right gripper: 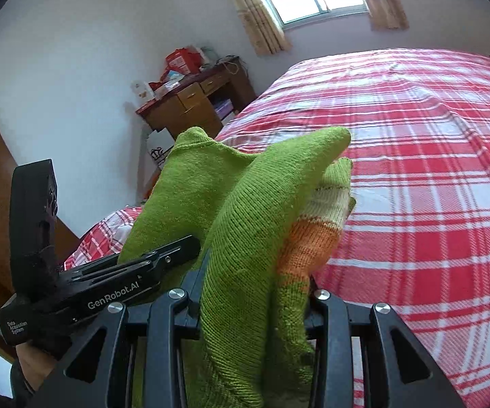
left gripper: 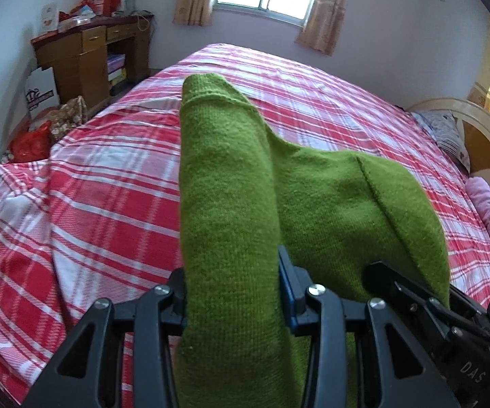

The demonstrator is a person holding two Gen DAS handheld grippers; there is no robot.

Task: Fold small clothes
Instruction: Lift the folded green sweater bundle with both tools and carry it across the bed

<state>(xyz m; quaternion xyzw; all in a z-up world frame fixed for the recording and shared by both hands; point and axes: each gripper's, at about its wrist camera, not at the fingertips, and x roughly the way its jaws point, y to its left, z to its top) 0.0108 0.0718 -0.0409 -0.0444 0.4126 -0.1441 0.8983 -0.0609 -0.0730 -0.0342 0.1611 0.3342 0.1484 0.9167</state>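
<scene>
Both grippers, left (left gripper: 233, 292) and right (right gripper: 255, 301), pinch a bunched green knit garment (left gripper: 231, 183) with orange and cream bands, held above the red-checked bed (left gripper: 108, 183) toward twelve o'clock.

The knitted garment (right gripper: 245, 221) is grass green with an orange band and a cream band near one edge, the bed (left gripper: 108, 176) wears a red, white and pink plaid sheet, the tongs are black, and the desk (left gripper: 74, 51) is brown wood.
</scene>
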